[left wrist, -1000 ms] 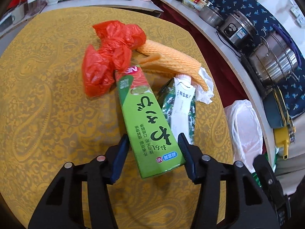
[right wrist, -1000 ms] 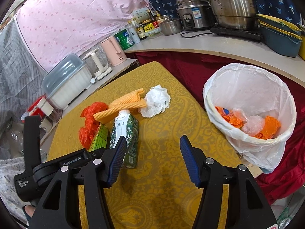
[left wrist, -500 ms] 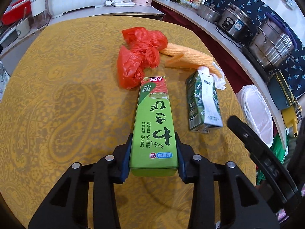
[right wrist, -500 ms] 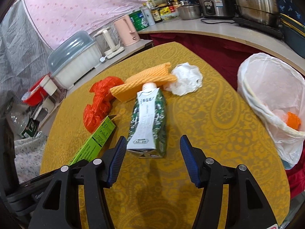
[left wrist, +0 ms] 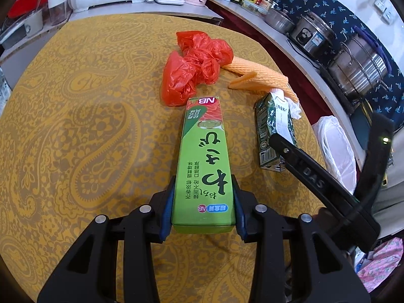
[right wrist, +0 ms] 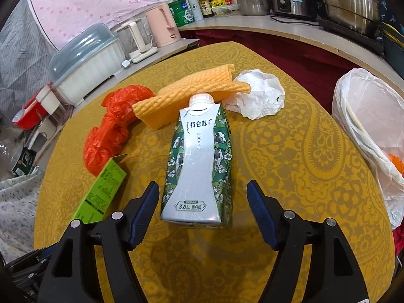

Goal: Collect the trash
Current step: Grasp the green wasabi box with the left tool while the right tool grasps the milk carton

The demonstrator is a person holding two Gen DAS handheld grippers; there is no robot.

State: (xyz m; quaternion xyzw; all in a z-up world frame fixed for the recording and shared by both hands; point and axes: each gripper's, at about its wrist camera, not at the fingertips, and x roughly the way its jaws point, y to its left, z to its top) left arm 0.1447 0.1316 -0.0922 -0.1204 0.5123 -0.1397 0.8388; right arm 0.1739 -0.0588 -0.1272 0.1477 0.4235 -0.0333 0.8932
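My left gripper [left wrist: 204, 203] is shut on the near end of a long green box [left wrist: 204, 161] that points away over the yellow table. A green and white milk carton [right wrist: 199, 161] lies on its side with its cap pointing away. My right gripper [right wrist: 203, 214] straddles the carton's base, its jaws opening, and both pads stand clear of the carton. Past these lie a crumpled red plastic bag [right wrist: 111, 131], an orange ribbed cloth [right wrist: 186, 96] and a crumpled white tissue [right wrist: 260, 96]. The same carton [left wrist: 274, 128] shows right of the box in the left wrist view.
A bin lined with a white bag [right wrist: 366, 116] stands off the table's right edge with orange scraps inside. The yellow patterned table [right wrist: 290, 156] is round. Behind it a counter holds a kettle [right wrist: 162, 25], a covered dish rack [right wrist: 85, 60], bottles and steel pots [right wrist: 351, 2].
My left gripper closed on the green box and drew it nearer. My right gripper swung left and down over the milk carton, and its jaws spread wider.
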